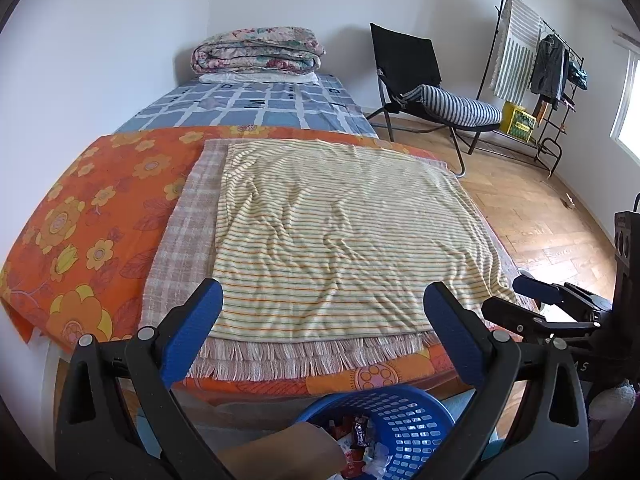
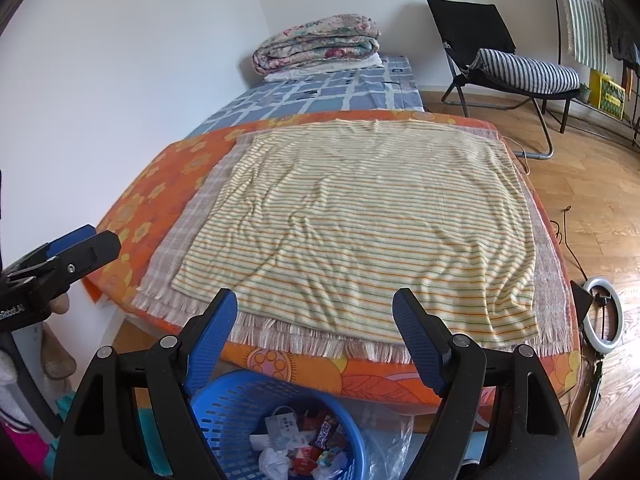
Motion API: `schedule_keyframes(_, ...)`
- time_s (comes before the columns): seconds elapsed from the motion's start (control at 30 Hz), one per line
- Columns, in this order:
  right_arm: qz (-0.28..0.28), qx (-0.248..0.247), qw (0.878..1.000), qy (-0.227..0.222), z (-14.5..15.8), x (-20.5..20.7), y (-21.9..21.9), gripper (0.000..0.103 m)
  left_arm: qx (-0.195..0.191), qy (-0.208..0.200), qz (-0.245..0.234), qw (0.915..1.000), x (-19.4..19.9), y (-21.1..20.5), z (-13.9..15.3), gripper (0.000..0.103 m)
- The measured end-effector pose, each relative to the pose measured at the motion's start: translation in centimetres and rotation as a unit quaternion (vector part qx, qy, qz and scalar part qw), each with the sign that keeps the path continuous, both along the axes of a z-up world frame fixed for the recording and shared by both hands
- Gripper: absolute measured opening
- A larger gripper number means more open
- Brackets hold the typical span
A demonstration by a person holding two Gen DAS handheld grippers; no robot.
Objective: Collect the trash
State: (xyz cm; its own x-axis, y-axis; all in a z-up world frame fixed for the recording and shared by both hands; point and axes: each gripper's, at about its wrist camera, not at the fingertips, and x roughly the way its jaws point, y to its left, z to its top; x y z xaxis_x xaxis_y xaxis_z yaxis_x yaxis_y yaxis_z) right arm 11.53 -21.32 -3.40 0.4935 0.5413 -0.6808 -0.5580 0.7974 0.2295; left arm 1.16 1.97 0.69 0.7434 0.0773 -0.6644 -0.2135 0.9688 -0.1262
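Here both grippers hang over the near edge of the bed (image 2: 132, 216), which serves as the landmark. The left gripper (image 1: 324, 300) has its blue-padded jaws spread wide with nothing between them, and the right gripper (image 2: 314, 308) is likewise wide and empty. On the bed lies a striped cloth (image 2: 360, 220), wrinkled, spread over a plaid fringed cloth (image 2: 188, 236) whose fringe hangs at the near edge; both rest on an orange flowered cover (image 2: 140, 208). At the far end of the bed sits a folded floral quilt (image 2: 320, 42).

Just below the bed's near edge, on the floor, stands a blue plastic basket (image 2: 224, 412) holding the trash (image 2: 304, 440): crumpled white paper and candy wrappers, piled inside it. In the left wrist view the same basket (image 1: 416, 428) shows between the jaws.

Beside the bed, to its right, stand a black folding chair (image 2: 480, 32) with a striped cushion (image 2: 528, 70), and nearer the foot a ring light (image 2: 604, 308) on the wooden floor (image 2: 600, 184).
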Motion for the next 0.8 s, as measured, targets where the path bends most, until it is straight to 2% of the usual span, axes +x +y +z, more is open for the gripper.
schedule_keyframes(0.8,-0.007,0.001,1.0,0.01,-0.35,-0.05,-0.04,0.08,0.006,0.012,-0.004,0.9999,0.19,-0.63,-0.47,0.102)
